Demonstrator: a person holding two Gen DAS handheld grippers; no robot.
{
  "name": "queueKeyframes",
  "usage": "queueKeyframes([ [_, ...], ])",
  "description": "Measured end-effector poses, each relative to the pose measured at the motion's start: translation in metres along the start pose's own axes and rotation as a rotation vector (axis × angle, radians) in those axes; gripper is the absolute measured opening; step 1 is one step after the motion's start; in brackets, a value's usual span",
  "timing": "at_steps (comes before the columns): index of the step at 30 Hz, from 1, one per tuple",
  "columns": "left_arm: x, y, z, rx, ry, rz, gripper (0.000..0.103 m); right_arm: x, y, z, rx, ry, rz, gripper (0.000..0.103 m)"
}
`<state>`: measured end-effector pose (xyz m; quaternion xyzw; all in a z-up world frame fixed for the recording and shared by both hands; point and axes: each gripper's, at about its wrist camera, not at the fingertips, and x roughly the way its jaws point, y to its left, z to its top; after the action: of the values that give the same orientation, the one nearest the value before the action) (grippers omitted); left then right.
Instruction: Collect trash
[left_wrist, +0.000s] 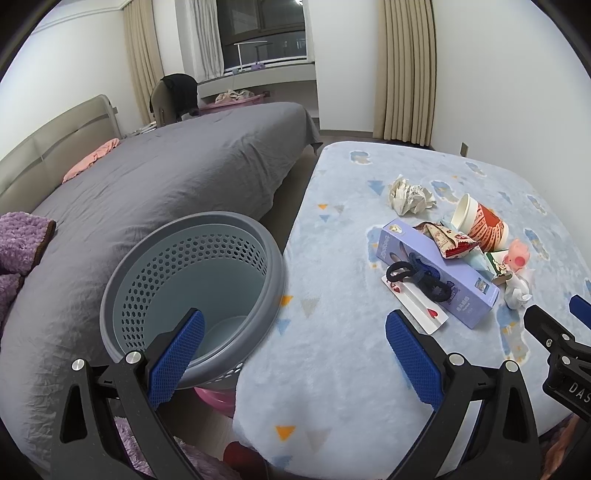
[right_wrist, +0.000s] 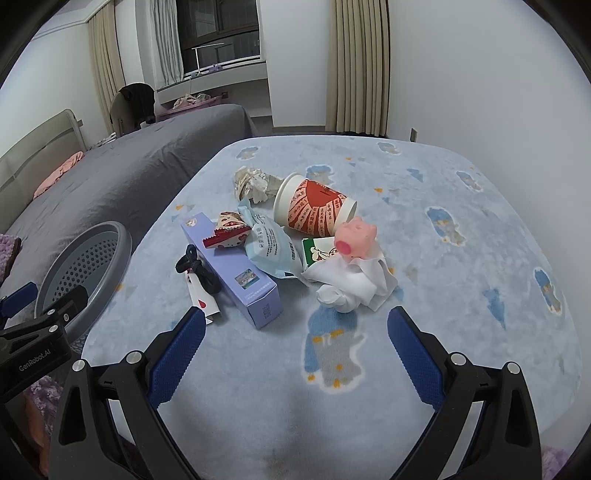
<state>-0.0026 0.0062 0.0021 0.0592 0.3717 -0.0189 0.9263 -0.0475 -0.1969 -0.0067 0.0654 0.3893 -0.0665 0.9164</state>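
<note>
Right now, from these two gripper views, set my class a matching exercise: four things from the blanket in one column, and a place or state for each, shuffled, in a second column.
Things
1. paper cup
2. hair tie
3. pig toy
4. bin

Places or states
A. stands between the bed and the blanket, nothing showing inside
B. lies on its side, red print facing up
C. rests on white tissue
D. draped over the purple box and a playing card

Pairs: 1-B, 2-D, 3-C, 4-A

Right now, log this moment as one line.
left claw open over basket | right claw open near tissue | trash uncollected
</note>
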Motion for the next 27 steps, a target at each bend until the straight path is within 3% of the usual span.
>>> queueKeyframes([
  [27, 0.0000, -0.0006, -0.0004, 0.001, -0.002, 0.002, 0.097, -0.0038, -0.0016, 0.0031, 0.000, -0.007, 0.002, 0.094],
])
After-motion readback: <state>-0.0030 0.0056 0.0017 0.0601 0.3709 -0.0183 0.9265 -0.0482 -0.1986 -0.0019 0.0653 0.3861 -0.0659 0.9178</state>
